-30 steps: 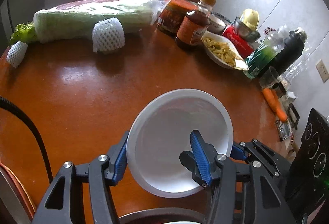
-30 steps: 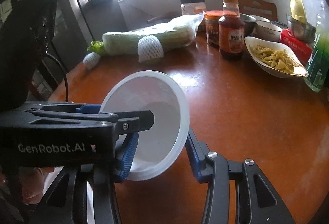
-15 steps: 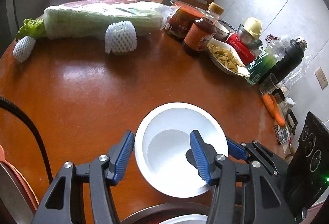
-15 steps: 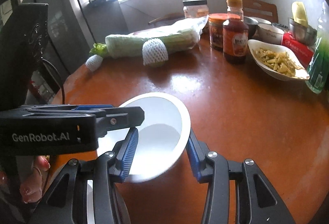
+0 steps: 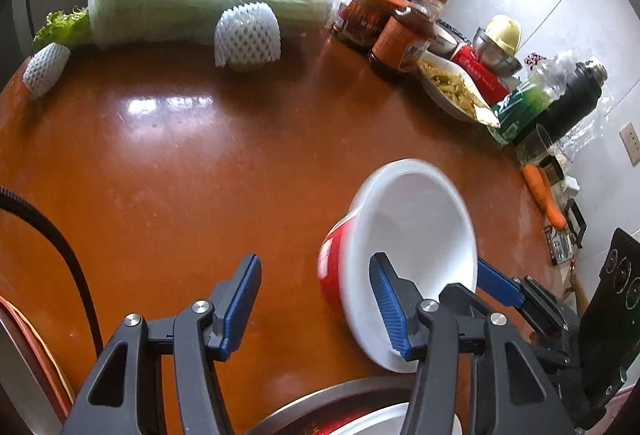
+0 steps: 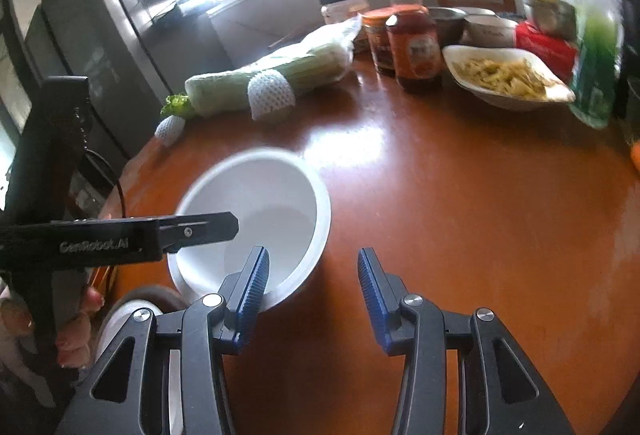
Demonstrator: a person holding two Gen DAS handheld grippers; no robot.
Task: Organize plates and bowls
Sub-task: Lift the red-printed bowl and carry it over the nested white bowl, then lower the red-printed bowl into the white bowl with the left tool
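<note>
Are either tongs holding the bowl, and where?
Neither pair closes on it: left tongs and right tongs gape over the table. One finger of each flanks the near wall of the tilted bowl; a pinch cannot be told.

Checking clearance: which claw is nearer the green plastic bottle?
Right. The right claw is across the tabletop from the green plastic bottle, which stands to its front right. The left claw is farther off, on the right claw's other side.
</note>
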